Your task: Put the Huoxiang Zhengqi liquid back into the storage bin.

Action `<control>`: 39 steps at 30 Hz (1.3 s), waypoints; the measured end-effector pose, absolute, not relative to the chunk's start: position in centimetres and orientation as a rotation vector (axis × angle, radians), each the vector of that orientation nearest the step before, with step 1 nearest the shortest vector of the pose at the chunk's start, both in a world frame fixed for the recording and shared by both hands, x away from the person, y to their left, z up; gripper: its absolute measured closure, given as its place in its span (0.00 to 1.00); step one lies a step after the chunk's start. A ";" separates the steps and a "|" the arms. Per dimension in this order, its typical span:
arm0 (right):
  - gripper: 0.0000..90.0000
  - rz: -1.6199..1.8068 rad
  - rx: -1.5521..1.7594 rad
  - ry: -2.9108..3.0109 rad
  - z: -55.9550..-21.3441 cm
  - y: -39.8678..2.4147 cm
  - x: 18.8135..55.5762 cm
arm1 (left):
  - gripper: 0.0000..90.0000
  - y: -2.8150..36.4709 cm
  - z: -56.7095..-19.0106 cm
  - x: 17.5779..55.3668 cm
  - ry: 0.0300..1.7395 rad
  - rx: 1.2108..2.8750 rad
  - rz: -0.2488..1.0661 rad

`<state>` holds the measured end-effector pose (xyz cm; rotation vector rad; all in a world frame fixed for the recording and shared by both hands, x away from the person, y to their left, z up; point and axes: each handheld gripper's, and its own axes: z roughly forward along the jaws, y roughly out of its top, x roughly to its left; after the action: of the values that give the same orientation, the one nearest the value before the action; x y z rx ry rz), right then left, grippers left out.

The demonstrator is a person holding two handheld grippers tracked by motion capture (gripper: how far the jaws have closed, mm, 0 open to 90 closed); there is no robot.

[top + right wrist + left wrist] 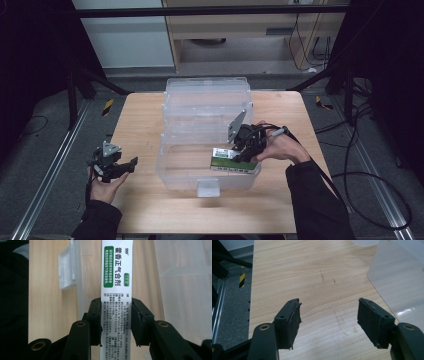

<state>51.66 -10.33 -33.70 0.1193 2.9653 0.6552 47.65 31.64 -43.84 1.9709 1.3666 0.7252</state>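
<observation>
A white and green medicine box with printed Chinese text hangs over the front of the clear plastic bin. My right gripper is shut on it; in the right gripper view the box runs up between the two pads, which press on its long sides. Off the table's left front corner, my left gripper is held in a hand. Its jaws are open in the left gripper view, with bare wood between them.
The wooden table carries the clear bin with its lid standing up at the back and a latch at its front. The bin's corner lies right of the left gripper. Cables trail on the floor at the right.
</observation>
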 end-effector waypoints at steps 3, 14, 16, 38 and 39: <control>0.71 0.637 0.112 2.973 -34.0 -10.2 51.6 | 0.38 31.6 -43.8 47.6 1.366 1.972 0.725; 0.71 0.602 0.069 2.996 -34.8 -10.0 51.6 | 0.38 31.6 -43.8 47.6 1.366 1.971 0.725; 0.71 0.594 0.068 3.003 -34.9 -10.0 51.6 | 0.38 31.6 -43.8 47.6 1.366 1.972 0.724; 0.71 0.553 0.030 3.024 -36.6 -9.4 51.8 | 0.38 31.6 -43.9 47.6 1.363 1.973 0.723; 0.71 0.549 0.031 3.027 -36.7 -9.4 51.8 | 0.38 31.6 -43.9 47.6 1.363 1.973 0.724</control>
<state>51.77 -9.38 -36.69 0.0309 3.0270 0.5487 47.64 31.60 -43.87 1.9734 1.3629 0.7236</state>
